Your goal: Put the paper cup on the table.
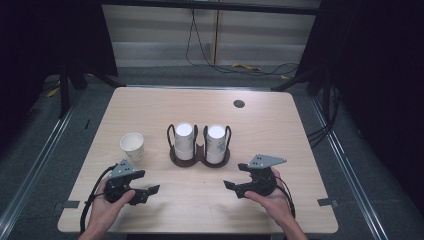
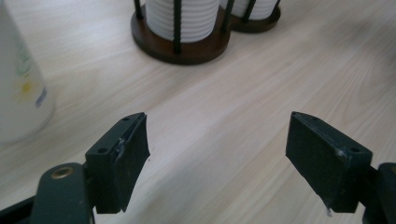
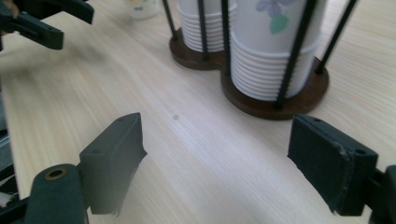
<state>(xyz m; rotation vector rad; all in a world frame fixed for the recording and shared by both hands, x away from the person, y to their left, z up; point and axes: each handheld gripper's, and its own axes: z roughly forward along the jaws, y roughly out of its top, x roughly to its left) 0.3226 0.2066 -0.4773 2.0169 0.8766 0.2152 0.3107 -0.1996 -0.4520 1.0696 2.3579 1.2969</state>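
- The loose paper cup point(image 1: 133, 146) stands upright on the wooden table point(image 1: 280, 130), apart from the cup holder point(image 1: 200, 159) and to its left in the high view; nothing grips it, so the handling of cups looks not yet begun, or between steps.
- The holder, a dark double base with black wire posts, carries two stacks of white paper cups: the left stack point(image 1: 184, 141) and the right stack point(image 1: 215, 143), both seated in their rings.
- What is left, as a judgement: one gripper has to reach a cup, whether the loose one or the top of a stack, and close on it.
- The left gripper point(image 1: 146, 192) rests low over the near table edge in the person's left hand point(image 1: 107, 202), its jaws spread wide and empty; in the left gripper view the loose cup sits just off to the left point(image 2: 21, 88).
- The right gripper point(image 1: 235, 186) mirrors it in the right hand point(image 1: 272, 200), jaws wide and holding nothing, aimed toward the holder's base point(image 3: 280, 105).
- The two grippers point inward at each other, well apart.
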